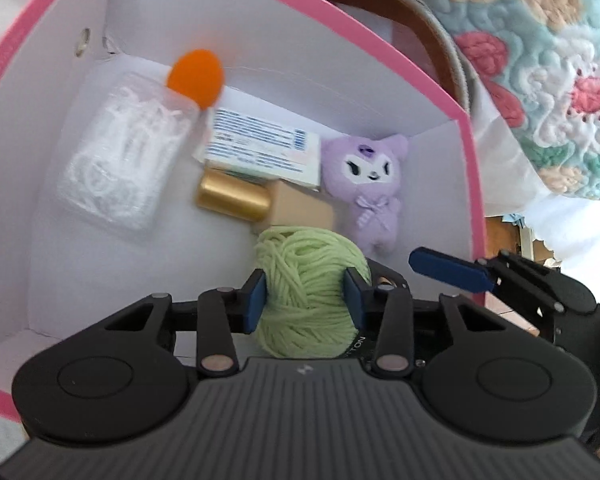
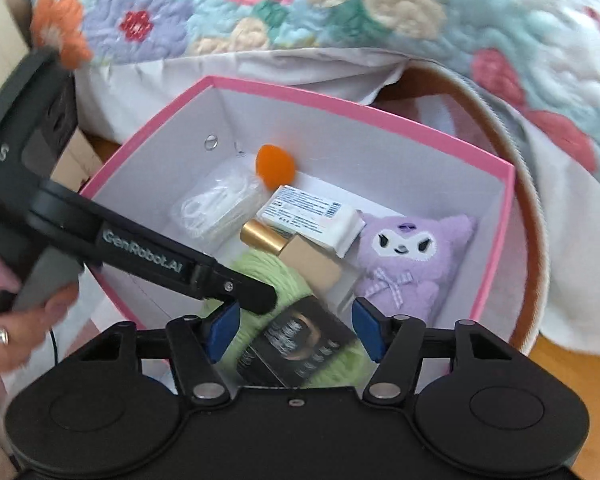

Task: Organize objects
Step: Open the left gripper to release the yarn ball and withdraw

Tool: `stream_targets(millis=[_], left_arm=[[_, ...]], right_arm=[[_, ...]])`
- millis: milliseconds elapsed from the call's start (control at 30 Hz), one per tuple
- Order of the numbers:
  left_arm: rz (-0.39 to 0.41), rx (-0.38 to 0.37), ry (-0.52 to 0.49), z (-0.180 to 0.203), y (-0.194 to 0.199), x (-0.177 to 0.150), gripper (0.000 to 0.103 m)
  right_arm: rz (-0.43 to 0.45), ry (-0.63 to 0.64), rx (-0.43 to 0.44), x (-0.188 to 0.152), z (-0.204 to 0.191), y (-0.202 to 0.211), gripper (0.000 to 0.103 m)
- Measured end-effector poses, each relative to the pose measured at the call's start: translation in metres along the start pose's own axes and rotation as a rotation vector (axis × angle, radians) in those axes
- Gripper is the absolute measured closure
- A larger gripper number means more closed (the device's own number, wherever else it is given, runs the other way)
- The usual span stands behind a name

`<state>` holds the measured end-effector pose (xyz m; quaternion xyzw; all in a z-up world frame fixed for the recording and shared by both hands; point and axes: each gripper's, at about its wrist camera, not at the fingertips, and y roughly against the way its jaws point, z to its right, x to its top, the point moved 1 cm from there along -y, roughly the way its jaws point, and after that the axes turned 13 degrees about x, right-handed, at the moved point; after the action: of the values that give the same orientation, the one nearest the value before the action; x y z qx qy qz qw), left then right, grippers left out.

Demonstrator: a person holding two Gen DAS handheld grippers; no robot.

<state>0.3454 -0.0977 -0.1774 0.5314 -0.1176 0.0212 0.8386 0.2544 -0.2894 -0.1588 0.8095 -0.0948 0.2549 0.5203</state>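
The left gripper point(image 1: 305, 298) pinches the green yarn ball point(image 1: 306, 292) low-centre over the pink box point(image 1: 470, 184), the right gripper point(image 2: 294, 334) spread empty; loose strands could snag a pad on release.

Pink-rimmed box point(image 2: 496, 240) holding purple plush toy point(image 2: 412, 256), green yarn ball point(image 2: 260, 272), orange sponge point(image 2: 274, 166), right gripper point(image 2: 296, 334) open above, left gripper point(image 2: 244, 300) reaching in
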Motion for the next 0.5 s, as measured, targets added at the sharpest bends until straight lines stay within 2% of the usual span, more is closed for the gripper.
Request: stream_targets(millis=[167, 267, 333, 433, 500], left_arm=[[-0.025, -0.056, 0.03, 0.01, -0.013, -0.007, 0.063], [-0.009, -0.004, -0.019, 0.017, -0.007, -0.007, 0.06], [0.006, 0.014, -0.032, 0.019, 0.007, -0.006, 0.059], [0.079, 0.049, -0.103, 0.026, 0.042, -0.008, 0.048], [0.117, 0.091, -0.148, 0.028, 0.064, -0.013, 0.046]], right_arm=[[0.024, -0.008, -0.037, -0.018, -0.001, 0.004, 0.04], [0.042, 0.019, -0.055, -0.021, -0.008, 0.002, 0.04], [0.066, -0.018, -0.051, -0.023, -0.011, 0.006, 0.04], [0.16, -0.084, -0.045, -0.027, -0.018, 0.018, 0.038], [0.222, -0.126, -0.043, -0.034, -0.027, 0.028, 0.037]])
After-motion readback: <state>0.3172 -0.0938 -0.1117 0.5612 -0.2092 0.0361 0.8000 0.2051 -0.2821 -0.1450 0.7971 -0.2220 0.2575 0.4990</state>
